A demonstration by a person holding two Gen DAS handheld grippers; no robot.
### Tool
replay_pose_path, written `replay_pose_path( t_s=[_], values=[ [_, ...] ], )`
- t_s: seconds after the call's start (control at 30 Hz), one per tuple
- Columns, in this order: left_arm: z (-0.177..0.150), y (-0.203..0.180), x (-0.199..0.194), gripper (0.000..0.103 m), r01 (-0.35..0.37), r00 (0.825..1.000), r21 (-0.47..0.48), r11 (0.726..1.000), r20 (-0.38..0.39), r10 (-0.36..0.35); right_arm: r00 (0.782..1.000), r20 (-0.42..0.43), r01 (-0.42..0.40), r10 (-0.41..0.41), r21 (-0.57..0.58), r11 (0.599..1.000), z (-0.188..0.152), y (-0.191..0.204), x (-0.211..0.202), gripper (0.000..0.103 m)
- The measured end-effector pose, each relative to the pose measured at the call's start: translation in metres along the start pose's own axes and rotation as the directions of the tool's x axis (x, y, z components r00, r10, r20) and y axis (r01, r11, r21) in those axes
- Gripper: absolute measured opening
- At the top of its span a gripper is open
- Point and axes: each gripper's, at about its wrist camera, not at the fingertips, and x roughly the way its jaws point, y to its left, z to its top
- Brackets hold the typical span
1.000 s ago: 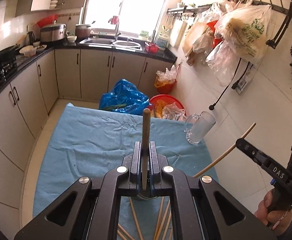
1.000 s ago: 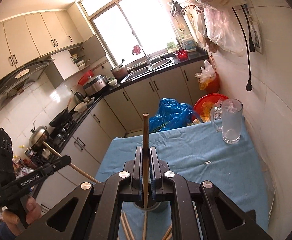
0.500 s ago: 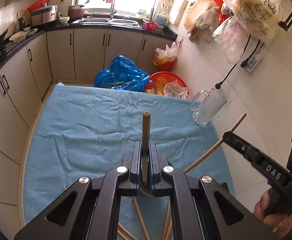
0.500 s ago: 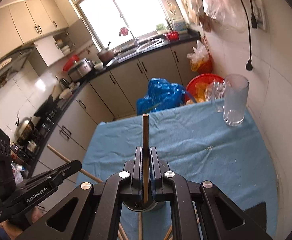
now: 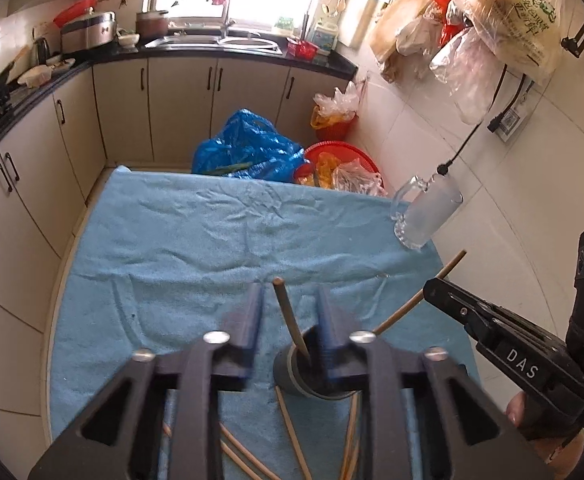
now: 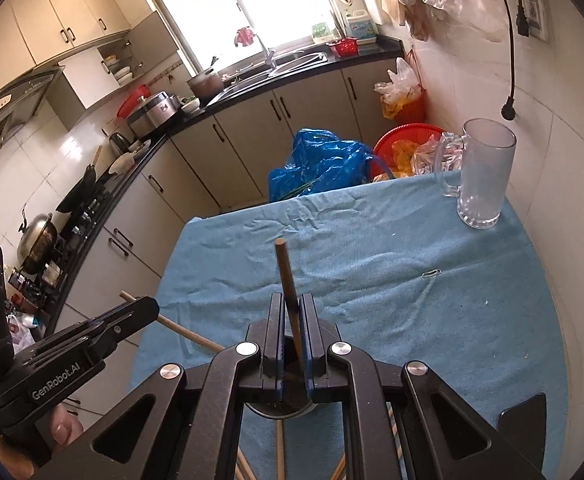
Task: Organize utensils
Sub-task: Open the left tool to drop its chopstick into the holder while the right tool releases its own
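The left chopstick (image 5: 288, 316), pinched a second ago, now leans loose in the dark cup (image 5: 312, 376) as the left tongs (image 5: 288, 312) are opening (released); the right tongs (image 6: 291, 320) still pinch theirs (image 6: 286, 280) above it on the blue-clothed bench (image 5: 172, 240)

A bright window (image 6: 252, 4) lights the far wall above a steel sink (image 6: 292, 60). Beige cabinets (image 5: 180, 108) under a black worktop (image 5: 252, 54) run along the far and left sides. White tiled wall (image 5: 432, 128) stands right, hung with plastic bags (image 5: 508, 20).
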Motion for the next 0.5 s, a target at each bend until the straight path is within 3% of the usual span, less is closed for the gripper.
replay_pose_path(
  t_s=[0.2, 0.5],
  values=[
    [0.003, -0.001, -0.018, 0.032, -0.006, 0.999, 0.003, 1.0, 0.04, 0.006, 0.999, 0.032, 0.009, -0.009, -0.008, 1.0, 0.003, 0.001, -0.015, 0.016],
    [-0.012, 0.012, -0.068, 0.042, -0.048, 0.992, -0.016, 0.999, 0.119, 0.05, 0.997, 0.081, 0.017, -0.019, 0.031, 0.999, -0.008, -0.023, -0.059, 0.039]
  ],
)
